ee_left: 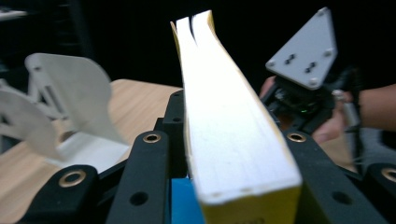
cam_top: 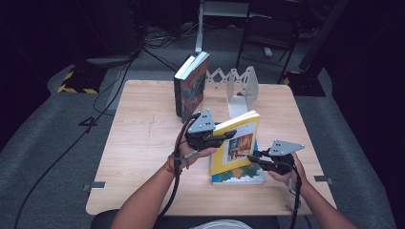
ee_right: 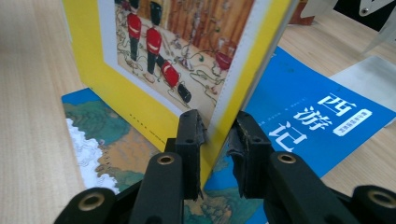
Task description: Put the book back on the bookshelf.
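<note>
Yellow book [cam_top: 237, 143]: stands raised and tilted above the table, near the middle of the front half, its lower end resting on the blue book; cover with red-coated soldiers faces the right gripper's side.
Left gripper [cam_top: 224, 135]: held in the person's left hand, at the yellow book's upper left edge; in the left gripper view its two black jaws sit one on each side of the book's white page block [ee_left: 224, 116], pressed against the covers, so the fingers are clamped on the book.
Right gripper [cam_top: 256, 158]: held in the person's right hand, at the book's lower right edge; in the right gripper view the jaws straddle the yellow cover's bottom edge [ee_right: 212, 135], the left pad touching the cover face, the right pad close behind it; whether it grips fully I cannot tell.
Blue book [cam_top: 239, 175]: lies flat on the table near the front edge, under the yellow book; white characters on its cover.
Standing books [cam_top: 192, 83]: upright near the back edge, left of centre.
White book rack [cam_top: 242, 88]: at the back edge, just right of the standing books, well apart from the grippers.
Table [cam_top: 138, 143]: light wood.
</note>
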A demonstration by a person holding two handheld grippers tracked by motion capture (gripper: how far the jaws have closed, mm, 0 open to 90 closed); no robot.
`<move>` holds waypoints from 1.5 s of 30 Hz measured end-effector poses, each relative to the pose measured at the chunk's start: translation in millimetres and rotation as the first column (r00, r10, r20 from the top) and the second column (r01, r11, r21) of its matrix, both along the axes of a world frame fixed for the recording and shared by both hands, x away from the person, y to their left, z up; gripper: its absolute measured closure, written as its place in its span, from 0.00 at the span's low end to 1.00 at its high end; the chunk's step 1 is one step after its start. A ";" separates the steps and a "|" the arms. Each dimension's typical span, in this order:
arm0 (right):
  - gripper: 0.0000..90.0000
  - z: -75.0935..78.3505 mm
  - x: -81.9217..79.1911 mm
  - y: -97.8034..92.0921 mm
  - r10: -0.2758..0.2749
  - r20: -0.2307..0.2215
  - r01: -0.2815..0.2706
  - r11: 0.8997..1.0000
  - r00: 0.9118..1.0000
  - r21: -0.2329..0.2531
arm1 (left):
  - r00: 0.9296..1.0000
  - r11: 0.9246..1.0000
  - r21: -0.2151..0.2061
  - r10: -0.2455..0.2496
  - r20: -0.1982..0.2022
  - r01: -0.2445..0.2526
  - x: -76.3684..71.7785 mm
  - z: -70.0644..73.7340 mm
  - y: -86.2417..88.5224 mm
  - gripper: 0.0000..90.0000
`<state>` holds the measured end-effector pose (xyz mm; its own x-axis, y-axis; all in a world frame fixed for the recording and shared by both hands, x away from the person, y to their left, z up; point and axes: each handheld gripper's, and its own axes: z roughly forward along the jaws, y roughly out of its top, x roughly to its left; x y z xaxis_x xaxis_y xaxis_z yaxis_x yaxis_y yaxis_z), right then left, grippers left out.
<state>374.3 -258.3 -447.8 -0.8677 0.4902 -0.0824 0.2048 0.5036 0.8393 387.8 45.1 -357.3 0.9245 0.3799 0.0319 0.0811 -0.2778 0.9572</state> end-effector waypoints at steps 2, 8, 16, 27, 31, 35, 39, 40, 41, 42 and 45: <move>0.82 -0.5 -0.9 -0.4 -0.013 0.008 0.013 1.000 1.000 -0.012 | 1.000 1.000 -0.002 -0.009 -0.010 0.009 0.9 0.7 1.2 0.78; 0.49 -8.5 4.0 -5.9 -0.042 -0.040 0.041 0.998 0.998 -0.043 | 1.000 1.000 -0.014 -0.027 -0.012 0.027 1.3 2.0 -3.8 0.81; 0.35 -12.0 6.4 -33.7 -0.107 -0.036 0.102 0.988 0.994 -0.113 | 1.000 1.000 -0.018 0.015 -0.001 -0.015 3.4 8.2 -10.9 0.82; 0.33 -20.8 17.6 -72.7 -0.297 -0.053 0.290 0.952 0.954 -0.102 | 0.994 0.994 0.001 0.111 0.016 -0.111 15.4 15.6 -3.7 0.82; 0.33 -23.0 19.9 -74.3 -0.326 -0.036 0.320 0.941 0.945 -0.109 | 0.986 0.986 0.007 0.167 0.030 -0.167 22.0 20.0 1.9 0.82; 0.33 -28.3 26.4 -87.6 -0.406 -0.056 0.400 0.912 0.912 -0.094 | 0.978 0.979 0.002 0.203 0.045 -0.203 26.5 24.4 8.2 0.82; 0.32 -35.4 33.1 -97.8 -0.440 -0.090 0.431 0.897 0.894 -0.099 | 0.967 0.969 -0.005 0.248 0.054 -0.248 31.9 30.6 16.6 0.82; 0.31 -37.4 34.6 -99.3 -0.445 -0.098 0.436 0.894 0.890 -0.103 | 0.965 0.967 -0.004 0.255 0.059 -0.255 32.8 31.7 18.2 0.82; 0.31 -38.9 35.6 -99.9 -0.447 -0.110 0.438 0.893 0.888 -0.102 | 0.961 0.963 -0.003 0.268 0.066 -0.269 33.9 33.1 20.5 0.82; 0.30 -41.0 36.9 -100.3 -0.446 -0.125 0.434 0.894 0.886 -0.111 | 0.956 0.958 -0.004 0.285 0.070 -0.286 35.3 34.7 23.3 0.82; 0.30 -46.8 39.3 -98.7 -0.446 -0.120 0.427 0.890 0.887 -0.158 | 0.941 0.944 -0.011 0.328 0.076 -0.329 37.9 38.2 31.4 0.82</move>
